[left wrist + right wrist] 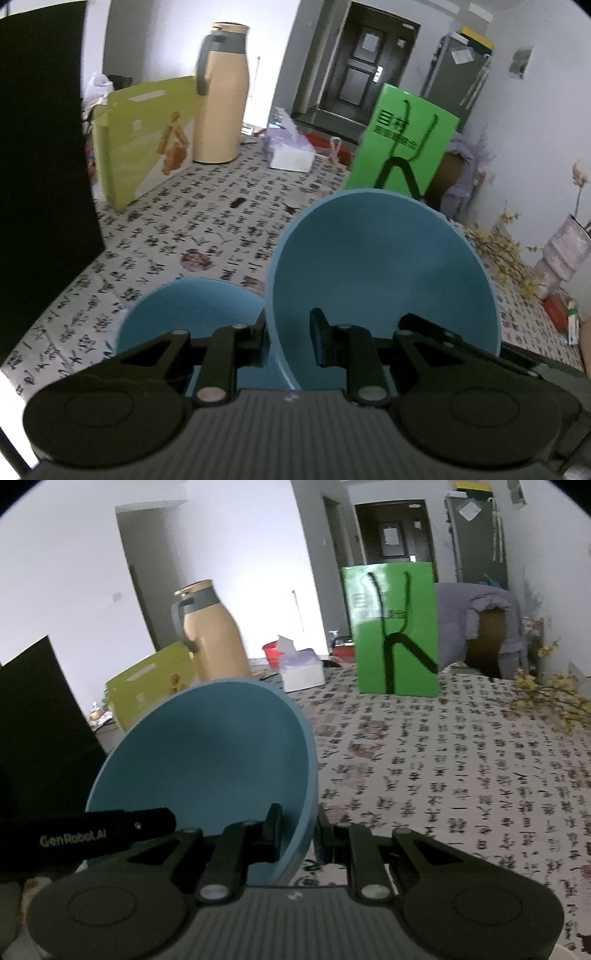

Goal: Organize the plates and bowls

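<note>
At the far left a dark panel (40, 177) stands on the table, with a yellow-green box (142, 142) and a tan thermos jug (221, 96) behind it on the calligraphy-print tablecloth (207, 225). In the left wrist view, the left gripper (288, 332) is pinching the near rim of a big blue bowl (384, 269), one finger outside the wall and one inside, the bowl tipped up and facing the camera; a second blue bowl (192, 314) lies low just to its left, partly behind the left finger. In the right wrist view, the right gripper (297, 834) likewise clamps the right-hand rim of a blue bowl (207, 749), tilted, with the wall between its fingers and the other gripper's black body near left. Farther right stand a white tissue box (301, 672) and a bright green bag (393, 627); yellow flowers (550, 698) lie at the far right.
</note>
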Tool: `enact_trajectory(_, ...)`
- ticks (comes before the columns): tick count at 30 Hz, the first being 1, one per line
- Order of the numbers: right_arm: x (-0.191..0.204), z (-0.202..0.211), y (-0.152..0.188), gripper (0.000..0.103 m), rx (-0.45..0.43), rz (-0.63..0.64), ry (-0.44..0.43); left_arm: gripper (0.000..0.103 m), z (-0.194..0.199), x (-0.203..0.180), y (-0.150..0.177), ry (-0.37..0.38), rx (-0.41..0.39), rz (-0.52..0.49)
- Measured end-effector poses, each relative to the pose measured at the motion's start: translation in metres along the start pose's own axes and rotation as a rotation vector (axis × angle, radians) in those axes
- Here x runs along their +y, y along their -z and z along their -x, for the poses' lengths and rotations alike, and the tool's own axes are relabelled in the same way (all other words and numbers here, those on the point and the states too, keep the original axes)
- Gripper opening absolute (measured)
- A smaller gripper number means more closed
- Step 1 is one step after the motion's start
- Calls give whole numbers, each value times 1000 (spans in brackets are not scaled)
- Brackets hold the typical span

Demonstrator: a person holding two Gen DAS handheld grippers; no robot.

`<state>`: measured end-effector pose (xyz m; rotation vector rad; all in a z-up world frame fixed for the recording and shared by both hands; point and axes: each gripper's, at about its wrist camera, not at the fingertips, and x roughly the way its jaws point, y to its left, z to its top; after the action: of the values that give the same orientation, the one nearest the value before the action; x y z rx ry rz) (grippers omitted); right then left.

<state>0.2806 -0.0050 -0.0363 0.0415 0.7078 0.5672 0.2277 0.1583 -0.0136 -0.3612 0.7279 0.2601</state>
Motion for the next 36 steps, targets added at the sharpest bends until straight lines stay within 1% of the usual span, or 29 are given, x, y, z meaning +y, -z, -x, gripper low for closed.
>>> enact_trajectory(7, 24, -14, 0, 16, 27, 30, -27, 22, 1, 28, -2, -22, -2, 37)
enact_trajectory(13, 44, -28, 6, 16, 58, 54, -48, 22, 1, 51, 3, -50, -11, 73)
enact_trajectory(20, 66, -43, 13, 17, 83, 102, -51, 22, -4, 76, 9, -80, -8, 105)
enact_trajectory(24, 75, -51, 18, 18, 93, 131, -35, 22, -5, 84, 12, -90, -12, 113)
enact_trajectory(29, 85, -56, 26, 17, 76, 189, 14, 20, -3, 84, 17, -121, -42, 91)
enact_trajectory(36, 95, -63, 34, 17, 64, 255, 48, 20, -8, 90, 19, -136, -50, 89)
